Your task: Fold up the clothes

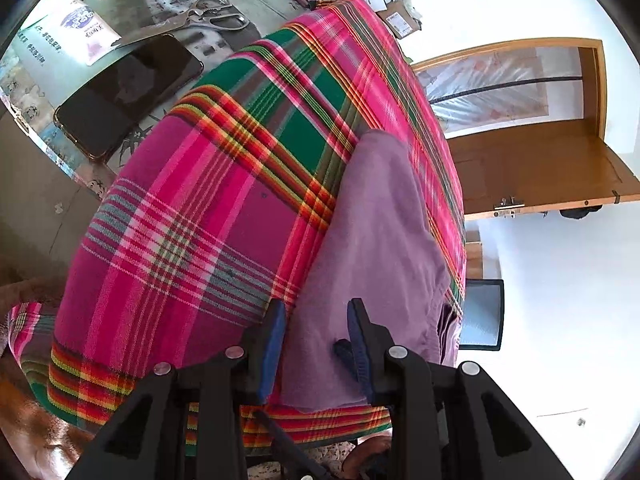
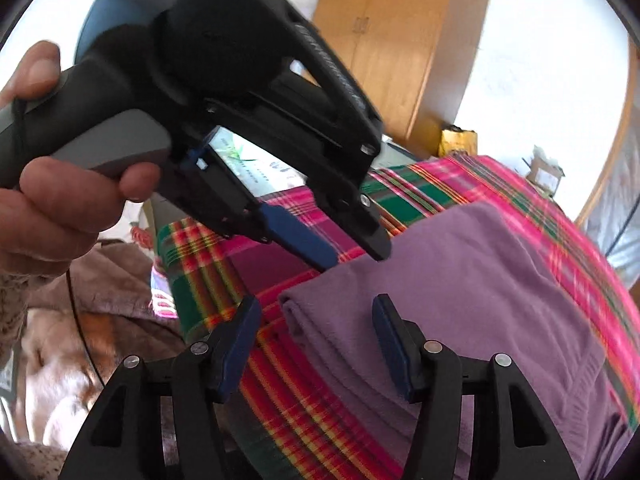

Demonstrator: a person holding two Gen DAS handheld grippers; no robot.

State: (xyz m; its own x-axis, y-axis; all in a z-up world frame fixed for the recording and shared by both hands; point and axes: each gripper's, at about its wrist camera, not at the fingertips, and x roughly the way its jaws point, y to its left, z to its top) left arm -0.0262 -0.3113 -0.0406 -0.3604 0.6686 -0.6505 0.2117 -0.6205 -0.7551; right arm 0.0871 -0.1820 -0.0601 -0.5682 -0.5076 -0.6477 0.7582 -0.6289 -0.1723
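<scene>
Purple folded cloth (image 2: pixel 460 280) lies on my pink plaid blanket (image 1: pixel 200 220). My left hand-held gripper (image 2: pixel 352 258) pinches its edge. My right hand-held gripper (image 2: pixel 316 312) stands wide open over its folded corner.

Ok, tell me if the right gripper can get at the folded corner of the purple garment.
Probably yes: the right gripper is open, the purple garment's folded corner lies between its fingers, and nothing covers it. The left gripper works just beyond.

r grip (image 2: pixel 316 312) open | purple cloth (image 2: pixel 480 280) folded on plaid sheet (image 2: pixel 304 400)
</scene>
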